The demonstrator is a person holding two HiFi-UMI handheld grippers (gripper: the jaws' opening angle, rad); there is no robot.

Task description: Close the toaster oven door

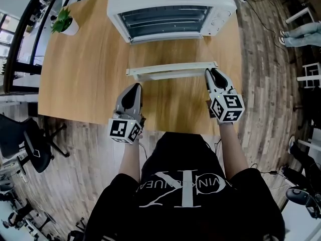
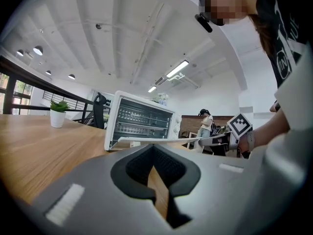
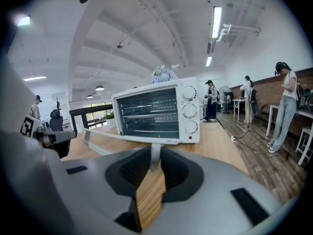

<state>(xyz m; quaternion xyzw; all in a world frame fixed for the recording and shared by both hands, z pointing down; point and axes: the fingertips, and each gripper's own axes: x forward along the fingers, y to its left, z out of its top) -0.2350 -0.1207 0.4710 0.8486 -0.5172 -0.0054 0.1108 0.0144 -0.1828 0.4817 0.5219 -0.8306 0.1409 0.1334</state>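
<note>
The white toaster oven [image 1: 170,9] stands at the far side of the wooden table [image 1: 75,74]. Its door [image 1: 173,70] hangs open and lies flat toward me, handle bar nearest. My right gripper [image 1: 211,73] is shut and empty, with its tips at the right end of that handle. In the right gripper view the oven [image 3: 156,111] is straight ahead and a white handle post [image 3: 154,153] shows just past the right gripper [image 3: 155,164]. My left gripper [image 1: 136,87] is shut and empty, a little short of the door's left part. The left gripper view shows the oven [image 2: 142,121] and door [image 2: 156,141] beyond the left gripper [image 2: 154,168].
A small potted plant [image 1: 64,21] sits at the table's far left corner. A dark office chair [image 1: 25,144] stands on the floor to the left. Cables [image 1: 256,1] run over the floor at right. People [image 3: 286,102] stand by benches far to the right.
</note>
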